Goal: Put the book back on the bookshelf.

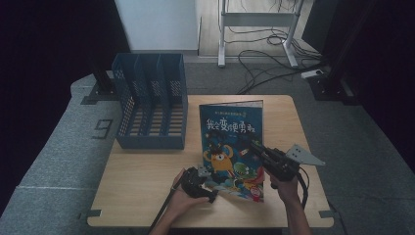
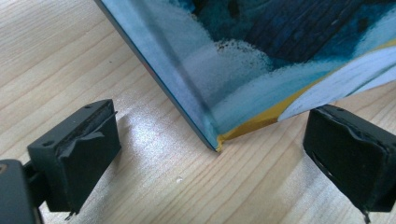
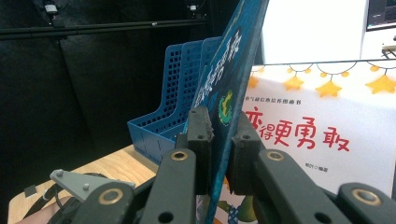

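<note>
A picture book (image 1: 230, 129) with a blue cartoon cover lies on the wooden table (image 1: 142, 181), right of centre. My right gripper (image 1: 250, 143) is shut on the edge of its front cover (image 3: 233, 60) and holds it raised. Under the cover shows a white title page (image 3: 299, 135) with red characters. My left gripper (image 1: 209, 187) is open at the book's near left corner (image 2: 217, 144). That corner rests on the table between the two pads (image 2: 79, 149), touching neither.
A blue three-slot file rack (image 1: 151, 105) stands at the table's back left, also seen behind the raised cover in the right gripper view (image 3: 173, 107). Cables and a desk frame (image 1: 257, 19) lie on the floor beyond the table.
</note>
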The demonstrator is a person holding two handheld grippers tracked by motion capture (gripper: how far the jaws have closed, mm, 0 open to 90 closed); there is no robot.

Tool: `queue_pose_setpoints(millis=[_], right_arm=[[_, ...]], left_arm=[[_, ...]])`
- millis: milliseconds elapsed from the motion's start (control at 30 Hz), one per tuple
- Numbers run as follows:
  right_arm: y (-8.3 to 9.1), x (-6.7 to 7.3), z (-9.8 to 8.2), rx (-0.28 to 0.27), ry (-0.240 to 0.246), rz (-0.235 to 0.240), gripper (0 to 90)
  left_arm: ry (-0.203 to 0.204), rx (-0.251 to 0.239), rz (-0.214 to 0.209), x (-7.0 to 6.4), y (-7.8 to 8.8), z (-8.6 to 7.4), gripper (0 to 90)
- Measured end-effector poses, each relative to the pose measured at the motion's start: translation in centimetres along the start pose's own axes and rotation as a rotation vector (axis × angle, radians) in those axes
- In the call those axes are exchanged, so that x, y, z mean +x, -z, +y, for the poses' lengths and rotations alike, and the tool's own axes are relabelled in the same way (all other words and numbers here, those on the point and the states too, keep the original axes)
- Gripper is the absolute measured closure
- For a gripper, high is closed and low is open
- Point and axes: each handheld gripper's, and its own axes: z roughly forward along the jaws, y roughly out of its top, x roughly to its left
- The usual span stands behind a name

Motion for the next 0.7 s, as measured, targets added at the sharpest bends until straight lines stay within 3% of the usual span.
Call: queue_pose_setpoints(millis=[267,500,700], right_arm=[[-0.4,0.1,0.3,-0.007,0.025,0.022,82.0],[-0.4,-0.2,0.1,-0.01,0.022,0.028,82.6],[-0.2,0.0,0.1,-0.007,0.034,0.026,82.4]], left_arm=[[0.024,0.022,0.02,0.8,-0.6,1.2,3.5],[0.033,0.007,0.052,1.1,-0.9,1.3,4.4],[0.054,-0.02,0.021,0.7,-0.3,0.8,13.4]])
